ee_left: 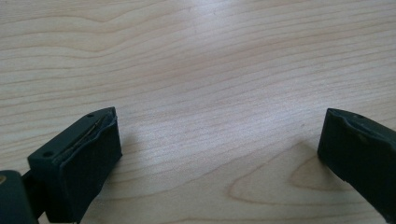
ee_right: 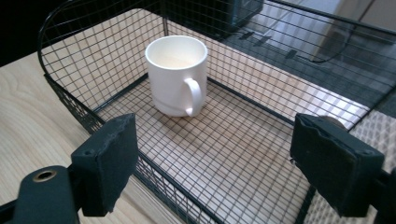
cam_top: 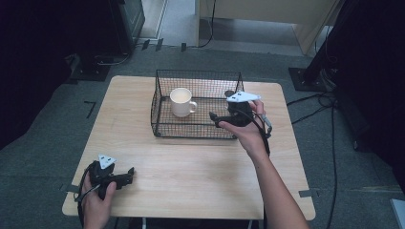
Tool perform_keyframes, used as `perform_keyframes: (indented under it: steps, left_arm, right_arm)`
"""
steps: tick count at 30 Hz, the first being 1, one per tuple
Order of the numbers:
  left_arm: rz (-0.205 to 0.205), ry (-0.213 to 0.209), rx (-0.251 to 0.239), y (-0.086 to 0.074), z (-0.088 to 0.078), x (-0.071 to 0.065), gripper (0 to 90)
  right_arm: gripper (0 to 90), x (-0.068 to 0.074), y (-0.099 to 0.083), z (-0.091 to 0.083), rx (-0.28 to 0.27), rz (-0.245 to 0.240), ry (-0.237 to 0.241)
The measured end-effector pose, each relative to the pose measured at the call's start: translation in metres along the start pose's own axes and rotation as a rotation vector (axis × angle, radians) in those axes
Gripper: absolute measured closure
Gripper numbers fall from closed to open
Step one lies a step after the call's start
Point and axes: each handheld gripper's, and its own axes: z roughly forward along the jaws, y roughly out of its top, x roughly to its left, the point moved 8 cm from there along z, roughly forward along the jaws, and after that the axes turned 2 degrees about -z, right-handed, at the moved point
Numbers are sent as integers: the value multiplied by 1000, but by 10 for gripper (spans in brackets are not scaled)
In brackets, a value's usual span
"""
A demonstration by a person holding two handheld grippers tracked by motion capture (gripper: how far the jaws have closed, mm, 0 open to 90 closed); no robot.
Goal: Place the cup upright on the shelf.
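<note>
At the near left corner of the wooden table [cam_top: 191,176], the left gripper [cam_top: 125,175] rests low in the person's left hand [cam_top: 98,202], its grey three-cornered plate on top. In the left gripper view its two black jaws stand wide apart over bare wood grain, with nothing between them.

Farther in and to the right, the right hand [cam_top: 248,136] holds the right gripper [cam_top: 213,118] at the near right part of the black wire basket [cam_top: 157,102], pointing leftward into it. In the right gripper view [ee_right: 212,163] the jaws are spread wide and hold nothing: one sits over the basket's near rim, the other over its mesh floor toward the side wall, and only mesh lies in the gap between them. A cable trails from this gripper back along the forearm.

Beyond the right gripper, inside the basket, a white mug [cam_top: 181,101] stands upright on the mesh floor, well apart from the jaws. In the right gripper view the mug [ee_right: 176,74] shows its handle turned toward the camera, and its inside looks pale and empty. It sits toward the left half of the basket in the high view, near the back wall but not touching any side.

The basket itself stands on the far middle of the table.
</note>
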Motion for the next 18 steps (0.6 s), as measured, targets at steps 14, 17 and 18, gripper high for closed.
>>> perform_keyframes:
  steps: [14, 17, 18]
  left_arm:
    - [0, 0, 0, 0, 0, 0, 0]
    - [0, 0, 0, 0, 0, 0, 0]
    - [0, 0, -1, 0, 0, 0, 0]
  right_arm:
    - [142, -10, -34, -35, -3, 81, 3]
    - [142, -12, -40, -42, -11, 84, -6]
    - [142, -13, -42, -44, -12, 82, -11]
